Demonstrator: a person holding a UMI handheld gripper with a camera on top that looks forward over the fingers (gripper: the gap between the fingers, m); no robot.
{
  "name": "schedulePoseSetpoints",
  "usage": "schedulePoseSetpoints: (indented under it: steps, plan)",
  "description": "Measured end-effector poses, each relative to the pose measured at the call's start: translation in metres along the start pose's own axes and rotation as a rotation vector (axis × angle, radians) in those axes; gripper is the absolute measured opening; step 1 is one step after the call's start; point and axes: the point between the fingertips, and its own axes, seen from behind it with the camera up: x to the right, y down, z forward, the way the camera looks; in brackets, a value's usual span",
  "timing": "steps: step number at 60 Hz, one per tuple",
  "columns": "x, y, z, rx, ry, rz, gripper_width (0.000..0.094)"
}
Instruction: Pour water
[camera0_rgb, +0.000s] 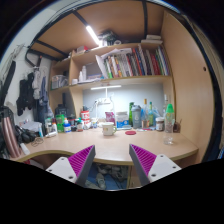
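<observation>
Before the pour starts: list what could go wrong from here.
1. The gripper is open and holds nothing, with the desk beyond it; the reach may go off line.
2. Bottles and a cup stand crowded at the back; one may get knocked over.
3. A glass stands near the desk's edge and could tip.

I see warm, bright light from a ceiling tube (92, 33), desk lamp (105, 88) glowing, strong fisheye bending, soft detail.

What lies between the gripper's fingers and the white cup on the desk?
In the gripper view, only bare desk lies between the open gripper and the white cup. Bottles stand beyond it, against the back.
</observation>
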Motion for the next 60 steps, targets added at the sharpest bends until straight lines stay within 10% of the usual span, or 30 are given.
schedulePoseSetpoints:
  steps: [25,60]
  plan:
    - [0.047,0.002,0.034,0.026,0.005,-0.061,0.08]
    - [0.34,0.009,0.227,-0.028,0.376,0.012,0.0807]
